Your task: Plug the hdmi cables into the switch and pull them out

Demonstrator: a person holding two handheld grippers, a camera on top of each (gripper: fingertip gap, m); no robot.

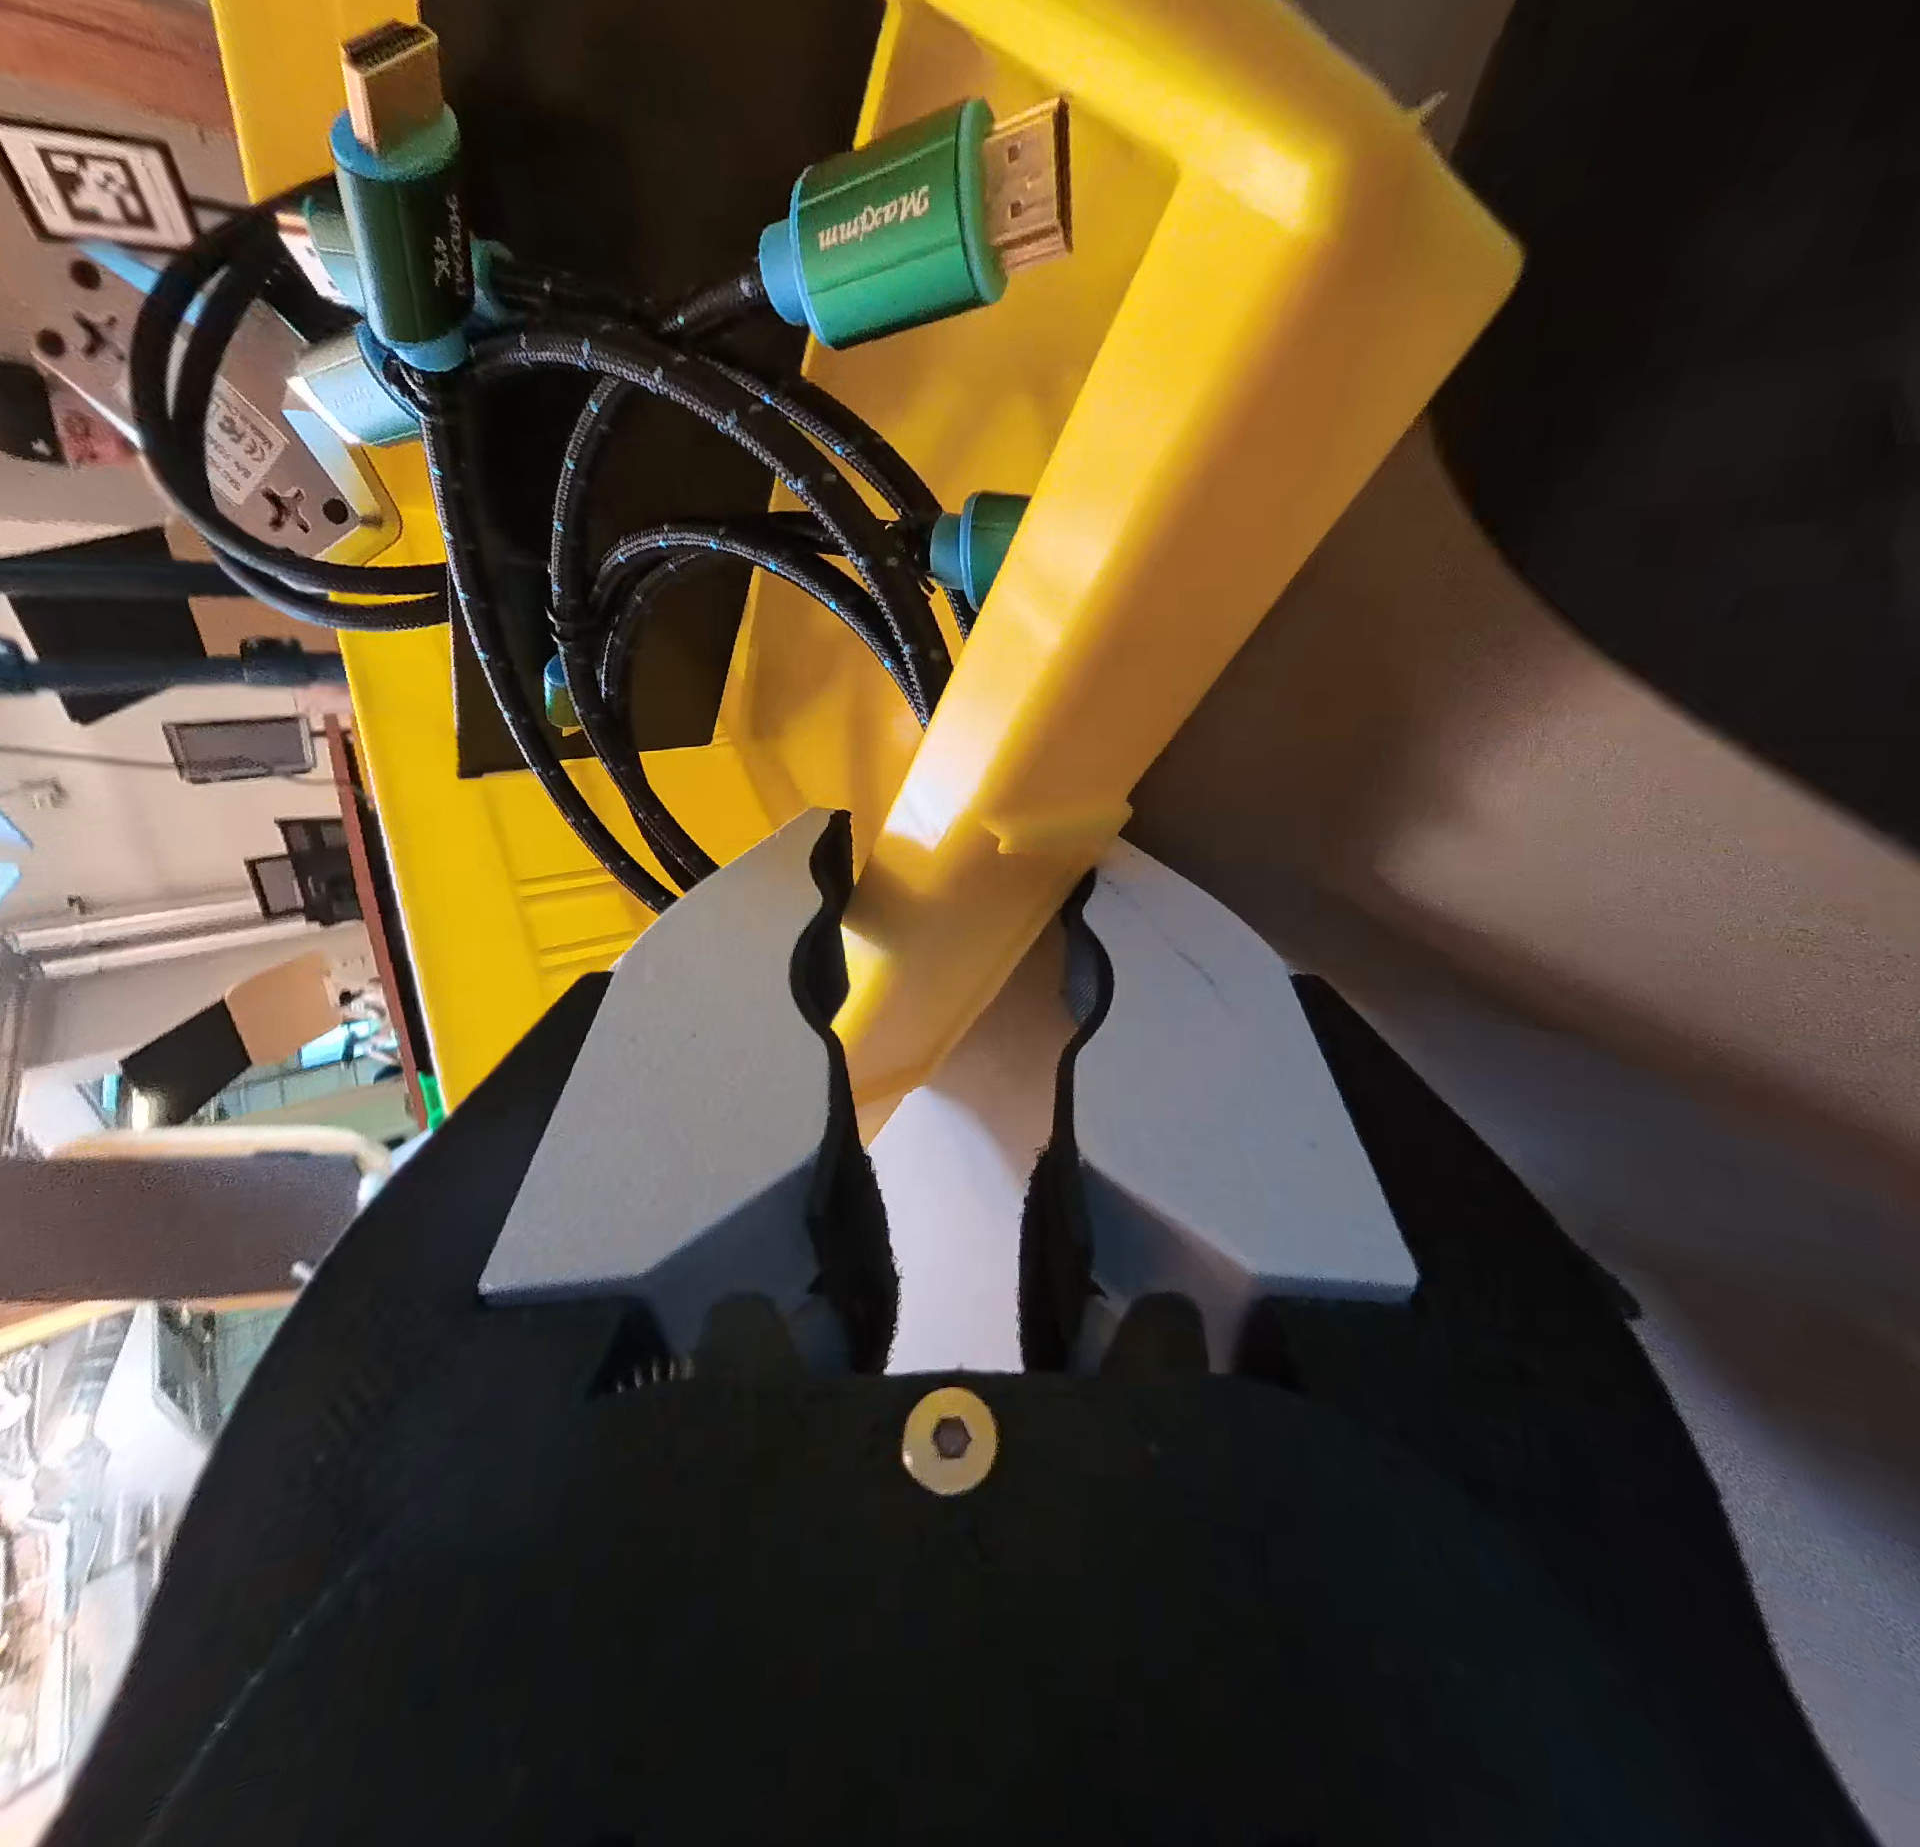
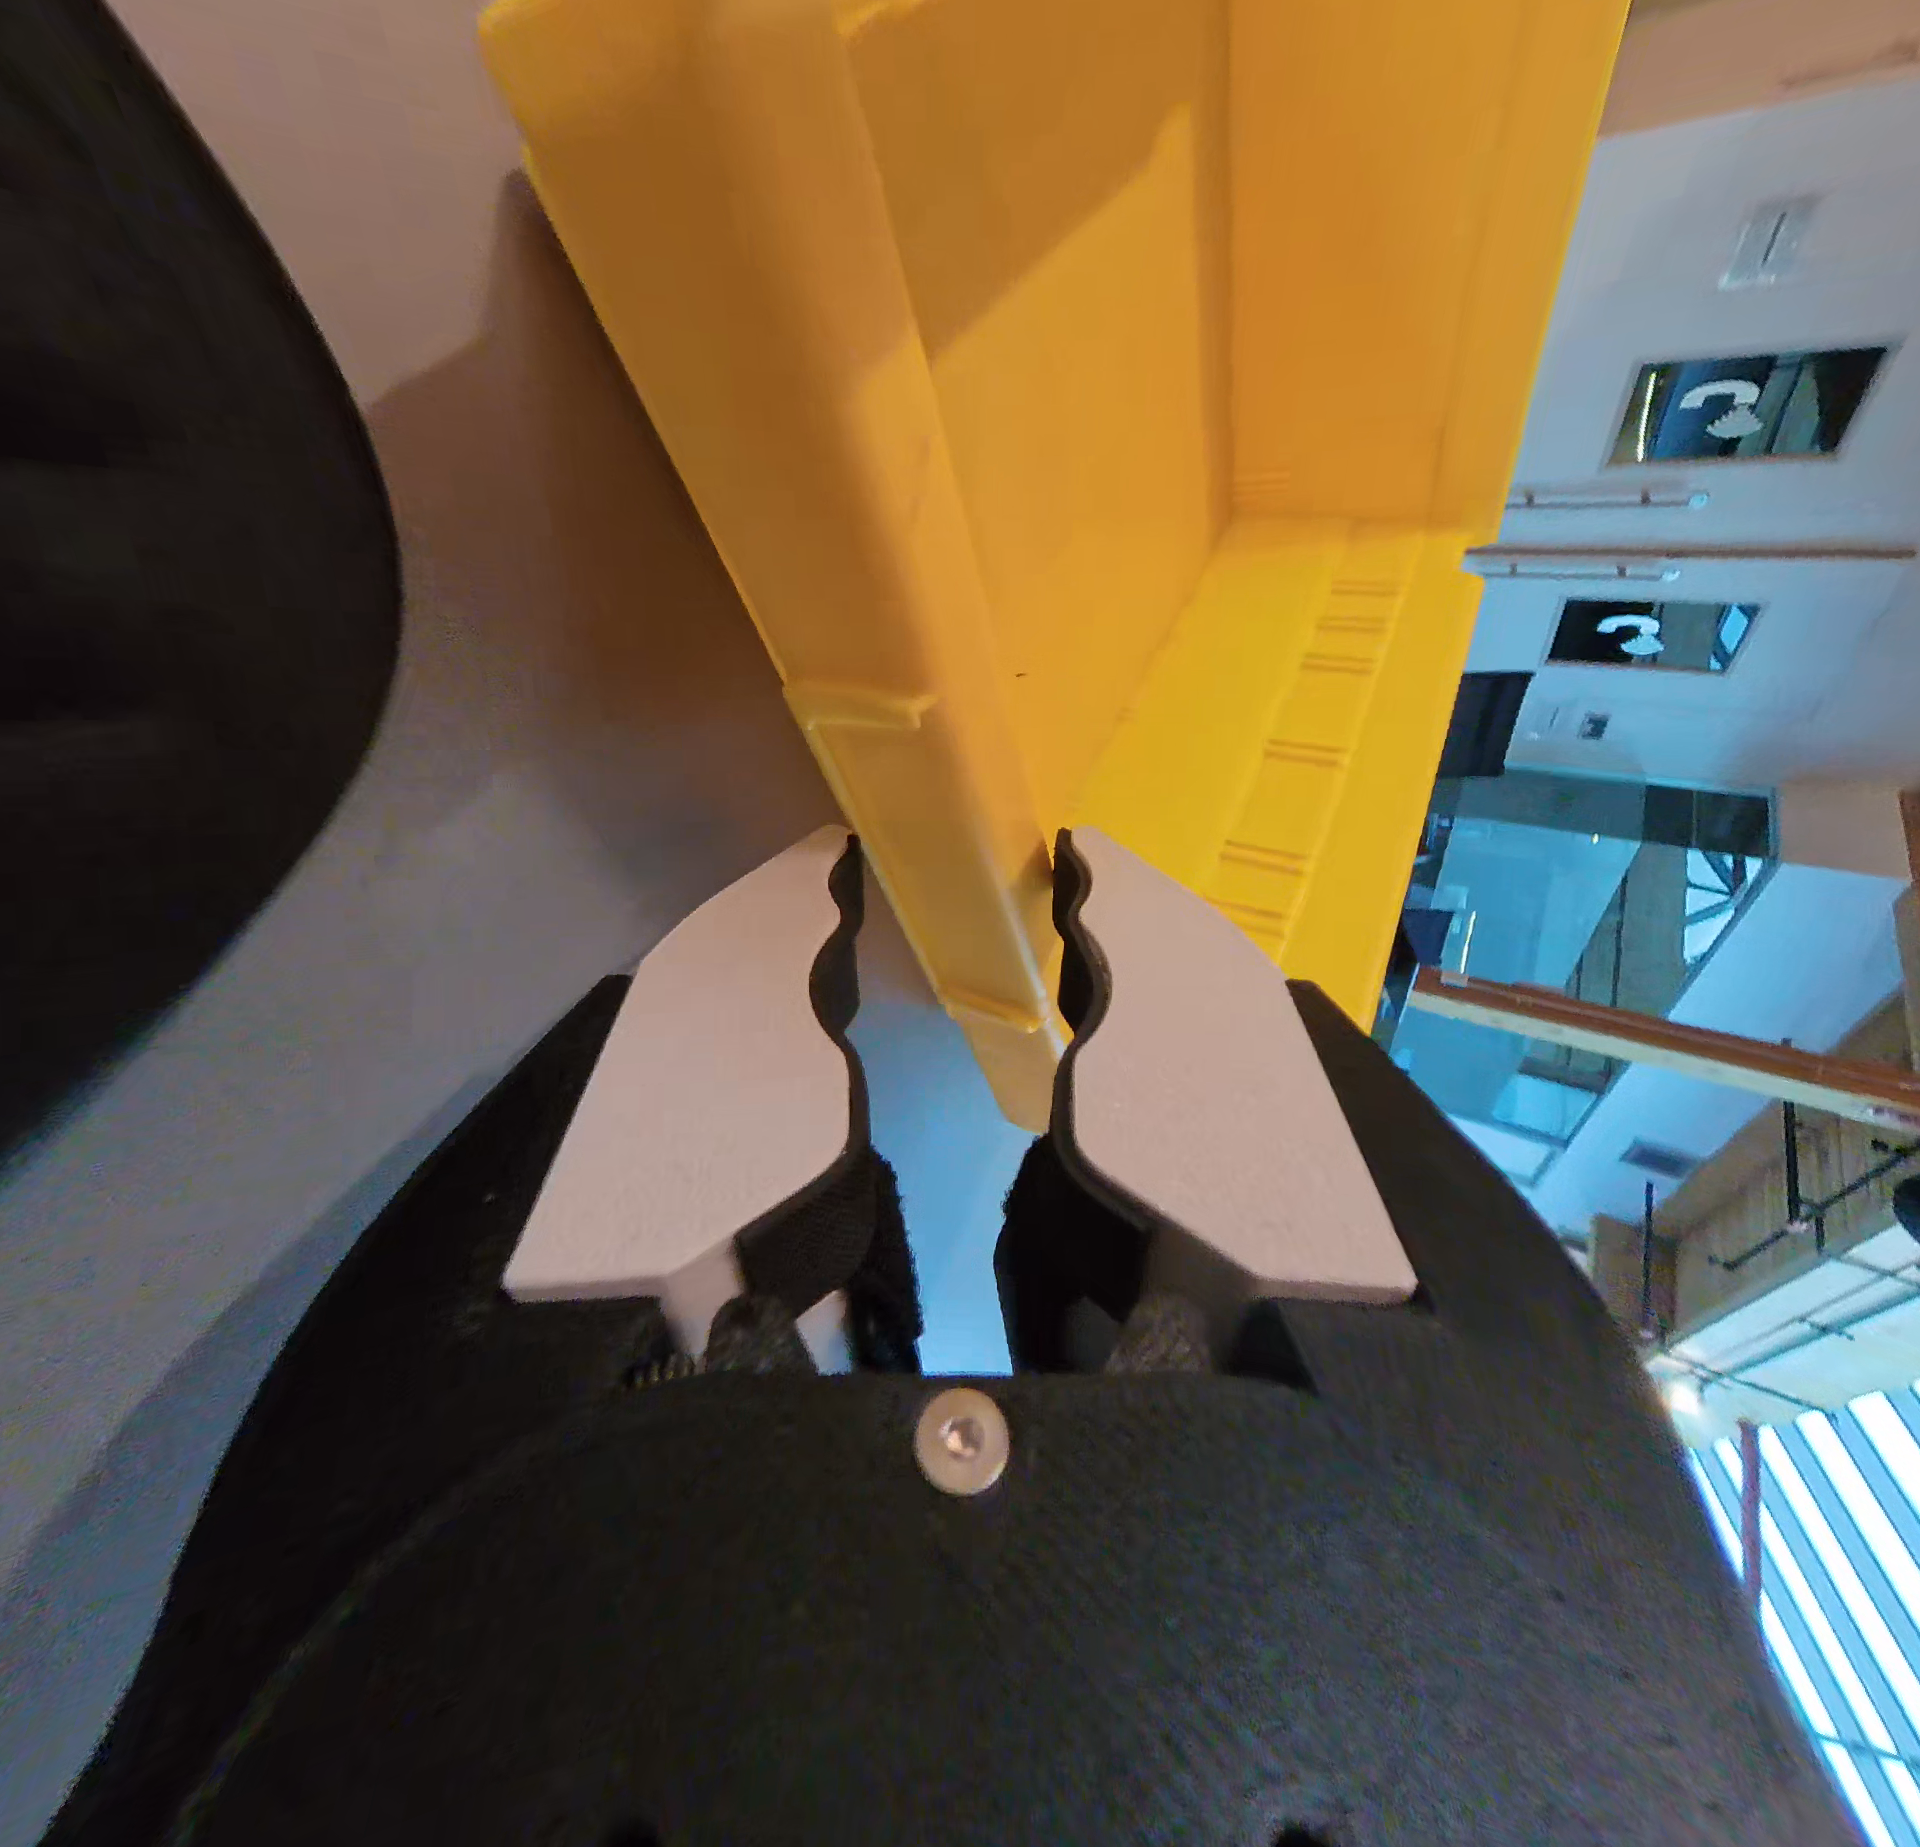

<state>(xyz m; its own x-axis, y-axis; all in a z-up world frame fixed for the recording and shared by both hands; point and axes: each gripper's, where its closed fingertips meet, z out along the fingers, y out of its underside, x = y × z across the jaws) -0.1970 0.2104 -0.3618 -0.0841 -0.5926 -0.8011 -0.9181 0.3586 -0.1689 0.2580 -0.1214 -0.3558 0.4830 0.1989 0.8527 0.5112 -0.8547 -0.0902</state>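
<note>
Two tongs: each clamped on a rim of the yellow bin (image 1: 1195, 509)
Left tongs (image 1: 961, 878): gripping one rim
Right tongs (image 2: 951, 852): gripping another
Cables (image 1: 665, 426): tumbling loose inside the tipped bin, green plugs (image 1: 894, 228) unplugged
Switch (image 1: 239, 384): silver, at the bin's far edge

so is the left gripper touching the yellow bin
Touching: the left wrist view shows the left gripper closed on the yellow bin wall, pads against both faces.

yellow plastic bin (image 1: 1226, 509) (tipped up), black-and-white marker tag (image 1: 99, 182) beyond
</note>
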